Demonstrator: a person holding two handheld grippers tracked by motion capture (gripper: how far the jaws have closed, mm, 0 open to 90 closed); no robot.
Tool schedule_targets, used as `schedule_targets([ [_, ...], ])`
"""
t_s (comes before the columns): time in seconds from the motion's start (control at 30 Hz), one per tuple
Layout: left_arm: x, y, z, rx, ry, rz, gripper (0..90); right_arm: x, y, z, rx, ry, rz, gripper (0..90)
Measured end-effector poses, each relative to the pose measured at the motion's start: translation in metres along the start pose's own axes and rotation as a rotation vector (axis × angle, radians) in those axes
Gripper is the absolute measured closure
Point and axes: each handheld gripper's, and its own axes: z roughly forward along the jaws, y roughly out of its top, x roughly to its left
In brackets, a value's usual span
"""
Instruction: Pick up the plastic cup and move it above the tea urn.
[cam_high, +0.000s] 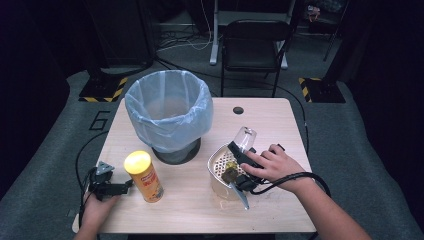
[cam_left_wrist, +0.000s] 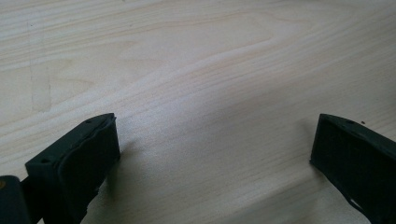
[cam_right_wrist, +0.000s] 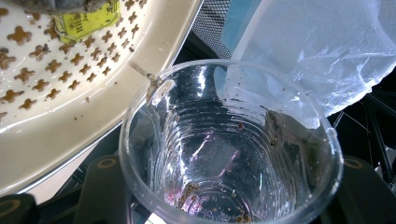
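Right gripper (cam_high: 241, 156), seen from the high view, is clamped on a clear plastic cup (cam_high: 245, 137) whose mouth tilts up and away toward the table's far side, held over the far rim of a cream perforated strainer tray (cam_high: 216, 172) at the table's right; a dark lump (cam_high: 230, 174) lies in the tray and a grey handle (cam_high: 241, 196) juts from its near edge. Left gripper (cam_high: 129, 184) rests low at the near left, just beside an upright yellow-lidded chip can (cam_high: 144, 176). A waste bin lined with a pale blue bag (cam_high: 169, 112) stands behind the can, close to the tray; it crowds any swing of the cup leftward. In the left gripper view, the jaws stand wide apart over bare wooden tabletop (cam_left_wrist: 196, 70), nothing between them. In the right gripper view, the cup (cam_right_wrist: 229, 149) sits between the two black jaws, pressed at its ribbed wall; dregs and specks cling inside. My judgement: it is light, thin-walled and easily crushed, wet and likely slippery, so a moderate squeeze low on the ribbed body serves best, not at the flexible rim. A yellow tea-bag tag (cam_right_wrist: 86, 21) lies on the tray (cam_right_wrist: 56, 116) touching the cup's rim, with the bin bag (cam_right_wrist: 322, 51) just beyond.
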Motion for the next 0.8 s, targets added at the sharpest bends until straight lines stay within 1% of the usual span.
schedule_targets([
  [0.13,0.000,0.000,0.000,-0.002,-0.002,-0.003,0.9,0.001,0.000,0.001,-0.003,0.003,-0.002,40.1],
  [0.17,0.000,0.000,0.000,-0.002,0.001,-0.001,0.8,0.005,0.002,0.002,-0.012,-0.018,0.046,40.0],
  [0.2,0.000,0.000,0.000,-0.002,0.001,0.000,0.8,0.005,0.002,0.002,-0.012,-0.018,0.046,40.0],
  [0.27,0.000,0.000,0.000,-0.001,0.001,0.000,0.9,0.005,0.003,0.002,-0.015,-0.034,0.072,40.0],
  [0.3,0.000,0.000,0.000,-0.001,0.001,0.000,0.9,0.005,0.003,0.002,-0.015,-0.034,0.072,40.0],
  [0.33,0.000,0.000,0.000,-0.002,0.001,-0.001,0.9,0.005,0.003,0.001,-0.013,-0.037,0.069,40.0],
  [0.37,0.000,0.000,0.000,-0.002,0.001,0.000,0.9,-0.001,0.001,0.000,-0.005,-0.019,-0.015,40.0],
  [0.4,0.000,0.000,0.000,-0.001,0.001,0.000,0.9,-0.001,0.001,0.000,-0.005,-0.011,-0.018,40.1],
  [0.47,0.000,0.000,0.000,-0.002,0.001,0.000,0.8,-0.001,0.000,0.000,-0.004,-0.009,-0.016,40.0],
  [0.5,0.000,0.000,0.000,-0.001,0.001,0.000,0.8,0.000,0.001,0.000,-0.008,-0.031,0.017,40.0],
  [0.53,0.000,0.000,0.000,-0.002,0.001,-0.001,0.9,0.001,0.002,0.000,-0.009,-0.040,0.046,40.0],
  [0.57,0.000,0.000,0.000,-0.002,0.001,-0.001,0.9,0.001,0.002,0.000,-0.009,-0.040,0.046,40.0],
  [0.6,0.000,0.000,0.000,-0.002,0.001,0.000,0.9,-0.006,-0.001,-0.002,0.010,-0.023,-0.060,40.0],
  [0.8,0.000,0.000,0.000,-0.002,0.001,-0.001,0.9,-0.005,0.000,-0.002,0.008,-0.017,-0.065,40.0],
])
